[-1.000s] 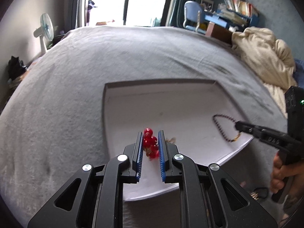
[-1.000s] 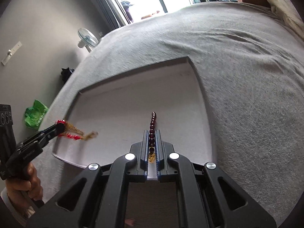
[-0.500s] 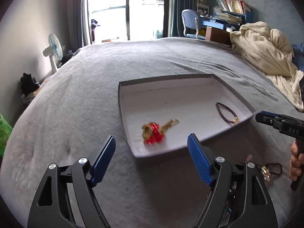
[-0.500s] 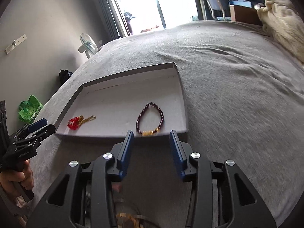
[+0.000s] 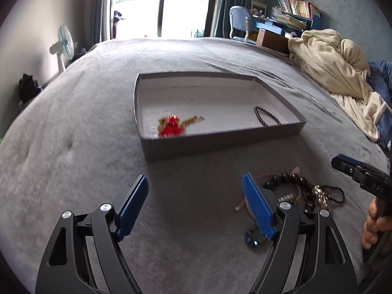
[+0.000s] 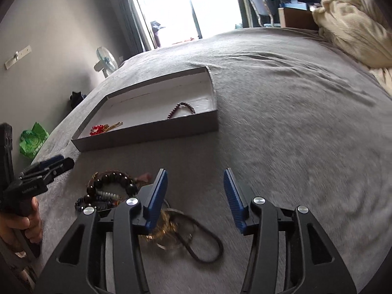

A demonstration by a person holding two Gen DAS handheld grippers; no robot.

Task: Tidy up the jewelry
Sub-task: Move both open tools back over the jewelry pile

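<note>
A shallow grey tray (image 5: pixel 220 139) with a white floor sits on the grey bed; it also shows in the right wrist view (image 6: pixel 152 132). In it lie a red and gold piece (image 5: pixel 172 126) (image 6: pixel 100 129) and a dark bead bracelet (image 5: pixel 265 117) (image 6: pixel 182 109). A pile of loose jewelry (image 5: pixel 301 193) (image 6: pixel 110 191) lies on the bed in front of the tray. My left gripper (image 5: pixel 196 205) is open and empty, left of the pile. My right gripper (image 6: pixel 196 198) is open and empty, above a gold piece with a black cord (image 6: pixel 193 240).
A cream blanket (image 5: pixel 338 73) is heaped at the right side of the bed. A fan (image 5: pixel 65 42) stands by the left wall near the bright window. A green bag (image 6: pixel 33 140) lies on the floor at the left.
Both grippers let go of their pieces in the tray, opened wide and drew back toward the near side of the bed. The loose jewelry pile has come into view.
</note>
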